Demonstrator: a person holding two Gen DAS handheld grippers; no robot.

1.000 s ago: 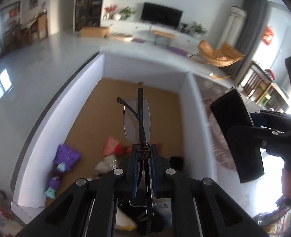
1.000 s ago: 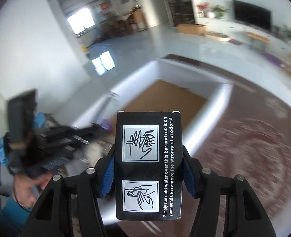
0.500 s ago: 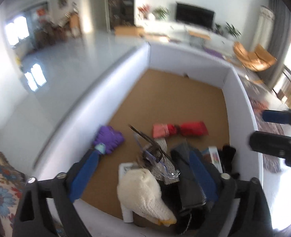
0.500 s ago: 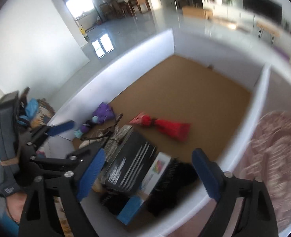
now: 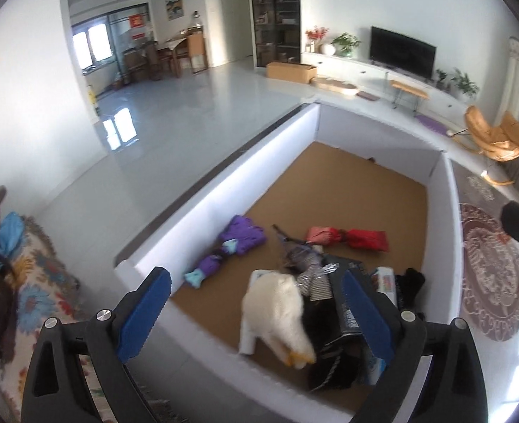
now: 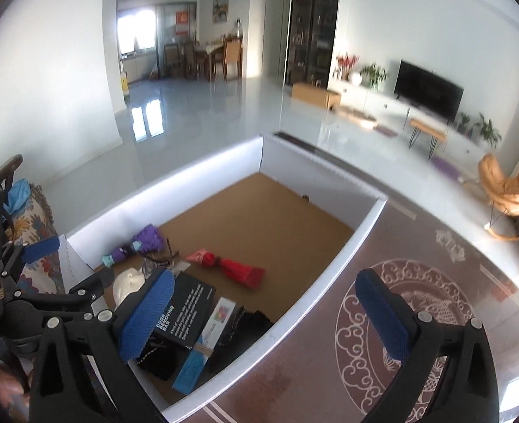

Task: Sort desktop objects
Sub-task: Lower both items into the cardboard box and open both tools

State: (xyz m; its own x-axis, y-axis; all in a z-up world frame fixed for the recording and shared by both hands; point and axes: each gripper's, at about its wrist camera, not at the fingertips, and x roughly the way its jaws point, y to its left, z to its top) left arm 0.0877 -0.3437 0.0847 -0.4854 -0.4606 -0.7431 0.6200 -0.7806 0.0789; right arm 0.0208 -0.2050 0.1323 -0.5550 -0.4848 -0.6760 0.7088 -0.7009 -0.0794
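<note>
The left gripper [image 5: 256,303], which had held spectacles [image 5: 296,252] 1 second earlier, hung wide and empty over the box's [image 5: 224,183] near edge; they lay inside. The right gripper [image 6: 264,303], jaws opening, had dropped the black carton [image 6: 185,308] there too. 2 items sorted.

It was a home's open living room: a television [image 5: 403,50] stood on a low white cabinet [image 5: 372,70], beside potted plants [image 5: 346,40], an orange lounge chair [image 5: 495,135], a dining table [image 6: 220,49] and a patterned rug [image 6: 435,317].
</note>
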